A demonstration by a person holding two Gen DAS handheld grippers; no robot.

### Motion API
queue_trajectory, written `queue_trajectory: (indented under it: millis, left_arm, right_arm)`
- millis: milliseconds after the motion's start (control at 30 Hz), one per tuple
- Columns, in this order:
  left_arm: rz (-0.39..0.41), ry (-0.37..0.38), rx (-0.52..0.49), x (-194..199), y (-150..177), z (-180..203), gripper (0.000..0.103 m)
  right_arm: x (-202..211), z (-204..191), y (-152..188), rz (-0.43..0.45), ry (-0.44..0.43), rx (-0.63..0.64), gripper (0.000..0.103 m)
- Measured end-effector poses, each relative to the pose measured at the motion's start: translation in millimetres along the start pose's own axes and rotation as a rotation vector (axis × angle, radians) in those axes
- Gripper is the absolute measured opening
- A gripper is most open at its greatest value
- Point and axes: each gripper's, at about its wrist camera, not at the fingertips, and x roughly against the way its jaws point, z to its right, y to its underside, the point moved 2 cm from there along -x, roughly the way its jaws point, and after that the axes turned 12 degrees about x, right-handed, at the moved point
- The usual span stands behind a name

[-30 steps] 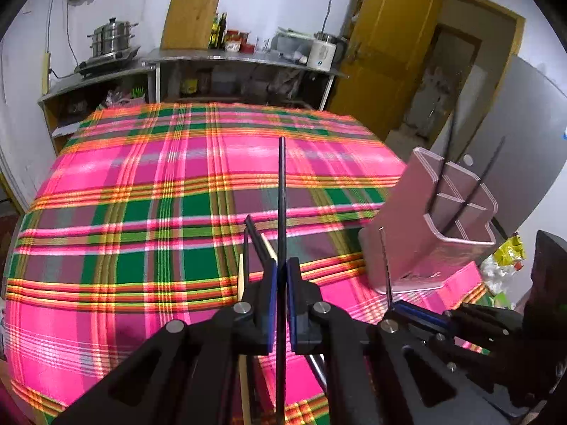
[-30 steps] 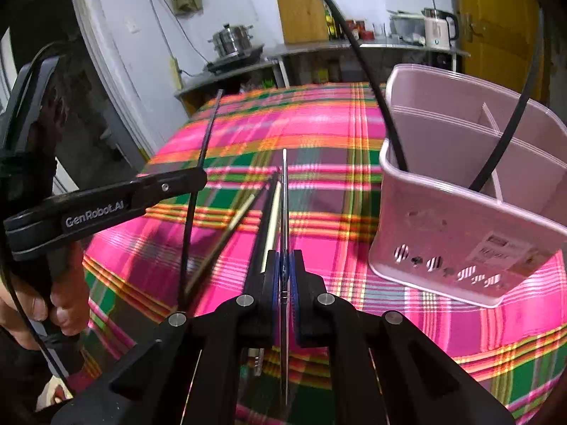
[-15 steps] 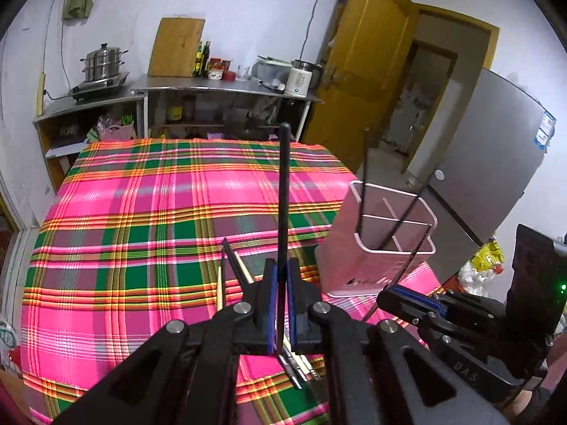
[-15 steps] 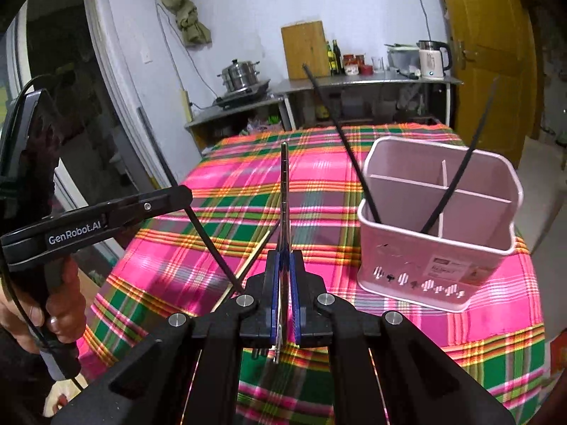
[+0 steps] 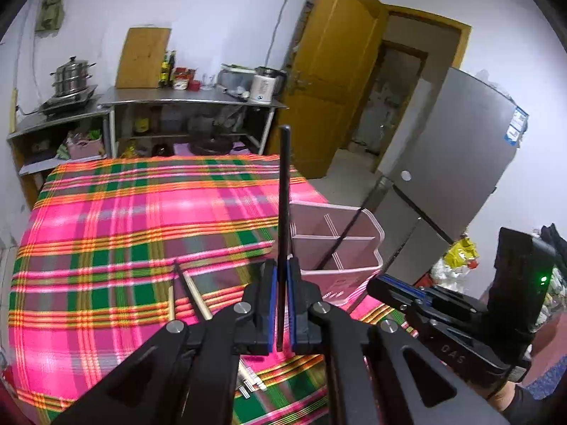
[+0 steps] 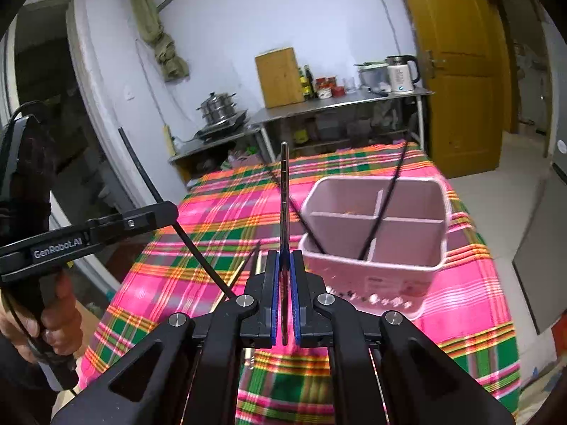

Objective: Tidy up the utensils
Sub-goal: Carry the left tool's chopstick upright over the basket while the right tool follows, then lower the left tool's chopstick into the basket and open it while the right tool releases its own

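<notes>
My left gripper (image 5: 280, 304) is shut on a black chopstick (image 5: 283, 194) that points up, held above the table. My right gripper (image 6: 283, 304) is shut on a thin metal chopstick (image 6: 284, 191), also held upright above the table. A pink four-compartment utensil holder (image 5: 336, 248) stands on the plaid cloth at the right; in the right wrist view the holder (image 6: 375, 233) has two black chopsticks (image 6: 386, 205) leaning in it. Loose chopsticks (image 5: 191, 294) lie on the cloth below my left gripper. The left gripper also shows in the right wrist view (image 6: 156, 214).
The table carries a pink, green and orange plaid cloth (image 5: 106, 233). A grey fridge (image 5: 450, 163) stands right of the table. A steel counter (image 5: 184, 95) with pots, bottles and a kettle runs along the back wall. A yellow door (image 5: 336, 88) is open.
Both grippers have risen well above the table with their chopsticks. The holder and cloth now look smaller and farther below.
</notes>
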Motion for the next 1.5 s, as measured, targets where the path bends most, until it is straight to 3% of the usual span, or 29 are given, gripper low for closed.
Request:
queue_trajectory:
  millis: [300,567,1067,1500]
  left_arm:
    - [0.038,0.078,-0.038,-10.0,-39.6,42.2,0.006]
    - [0.064,0.096,-0.053,-34.3,-69.7,58.9,0.006]
    - [-0.036,0.055,-0.033,-85.1,-37.4,36.9,0.006]
    - [-0.074,0.020,-0.039,-89.7,-19.6,26.3,0.006]
  right_arm:
    - [20.7,37.4,-36.6,0.093,0.081,-0.043,0.006]
    - [17.3,58.1,-59.1,0.142,0.122,-0.069,0.006]
    - [-34.2,55.3,-27.0,0.035,0.120,-0.060,0.006]
    - [-51.7,60.0,-4.1,-0.058,0.120,-0.082,0.007]
